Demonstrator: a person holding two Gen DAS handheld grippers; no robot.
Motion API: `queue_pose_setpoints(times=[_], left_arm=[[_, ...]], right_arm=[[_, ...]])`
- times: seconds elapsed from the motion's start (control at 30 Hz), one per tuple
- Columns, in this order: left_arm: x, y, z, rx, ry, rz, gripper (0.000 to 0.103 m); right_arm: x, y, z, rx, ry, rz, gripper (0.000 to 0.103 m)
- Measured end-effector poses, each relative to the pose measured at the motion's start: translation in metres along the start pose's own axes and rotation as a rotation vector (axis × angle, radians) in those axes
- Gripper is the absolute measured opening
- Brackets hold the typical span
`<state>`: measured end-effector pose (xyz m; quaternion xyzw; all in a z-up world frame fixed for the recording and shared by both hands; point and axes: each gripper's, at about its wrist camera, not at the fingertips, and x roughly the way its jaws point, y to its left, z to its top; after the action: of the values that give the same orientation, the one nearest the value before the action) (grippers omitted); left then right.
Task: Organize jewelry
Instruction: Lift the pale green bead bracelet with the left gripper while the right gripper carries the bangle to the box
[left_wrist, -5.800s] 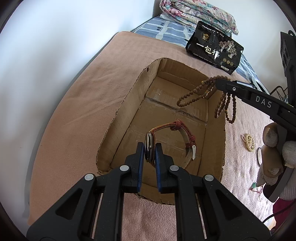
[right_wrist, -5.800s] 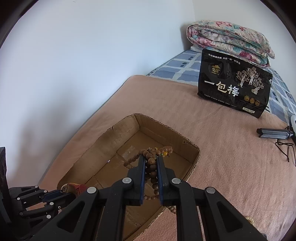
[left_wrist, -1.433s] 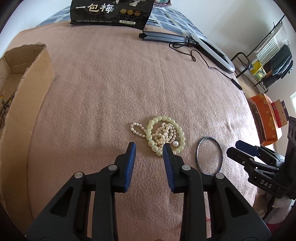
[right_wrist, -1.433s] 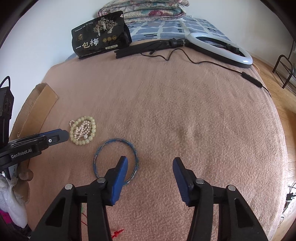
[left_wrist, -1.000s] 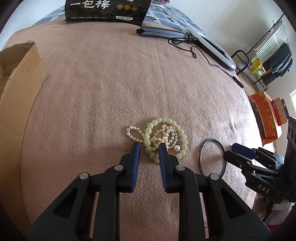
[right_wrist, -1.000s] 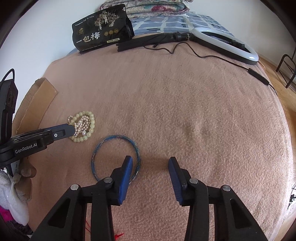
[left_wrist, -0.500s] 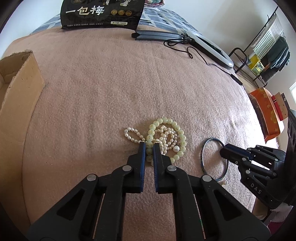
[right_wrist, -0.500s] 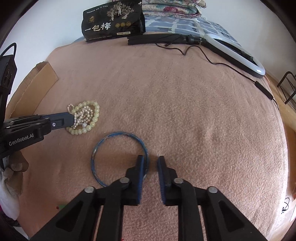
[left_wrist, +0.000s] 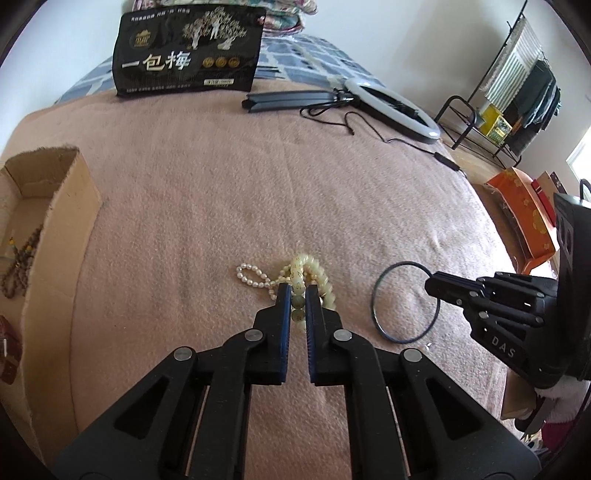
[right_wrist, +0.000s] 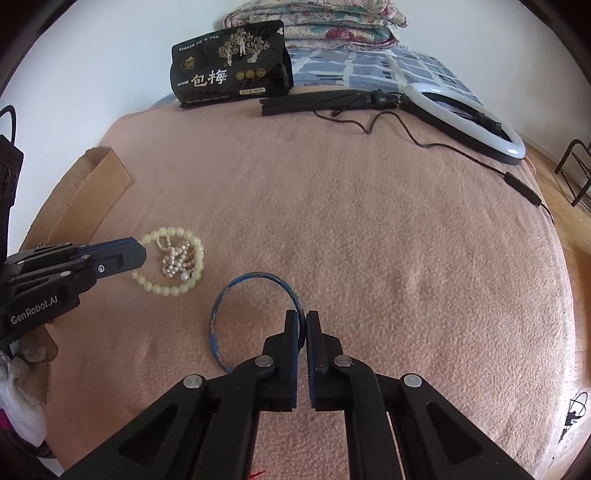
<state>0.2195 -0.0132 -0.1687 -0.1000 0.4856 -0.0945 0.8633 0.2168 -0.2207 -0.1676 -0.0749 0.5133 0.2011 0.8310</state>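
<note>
Grippers come first, two of them, both pinched shut on jewelry over the pink blanket (left_wrist: 332, 192). The left gripper (left_wrist: 298, 291) has its blue pads clamped on a pale green bead bracelet (left_wrist: 310, 267), which tilts up from the blanket between the fingertips; a string of small white pearls (left_wrist: 251, 277) tangles through it and trails off to the left. From the right wrist view this same heap shows as one bead ring with one pearl strand bunched inside it, the left fingertip covering its near-left edge. The right gripper (right_wrist: 302, 325) is closed on the rim of one thin blue bangle (right_wrist: 221, 295); the part of the rim between the pads is hidden, and the bangle's near arc disappears behind the left finger.

Left of the bracelets stands one cardboard box (left_wrist: 70, 206), cut off by the picture edge. Inside it, one string of brown wooden beads (left_wrist: 22, 258) shows only in part, and a dark red thing at the very edge is too cropped to name.

Farther back lie one folded black stand (right_wrist: 314, 99) joined to one white ring light (right_wrist: 472, 122), with one black cable (right_wrist: 424, 142) running from it. One black snack bag (right_wrist: 231, 75) with gold and white print stands behind, and folded floral quilts (right_wrist: 314, 22) are stacked at the wall; how many, I cannot tell. A tiny red thread at the bottom of the right wrist view is hard to make out.
</note>
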Motion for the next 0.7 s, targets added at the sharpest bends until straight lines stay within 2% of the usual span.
queue_pose_setpoints(times=[0.4,0.7], left_arm=[[-0.032,-0.014,-0.008,0.050,-0.035,-0.005,0.005],[-0.060,-0.007,-0.011,0.045,-0.068,0.005,0.005]], right_arm=[[-0.029,0.013,0.003,-0.028,-0.056,-0.026,0.001],[-0.049,0.021,0.005,-0.040,-0.097,-0.040,0.001]])
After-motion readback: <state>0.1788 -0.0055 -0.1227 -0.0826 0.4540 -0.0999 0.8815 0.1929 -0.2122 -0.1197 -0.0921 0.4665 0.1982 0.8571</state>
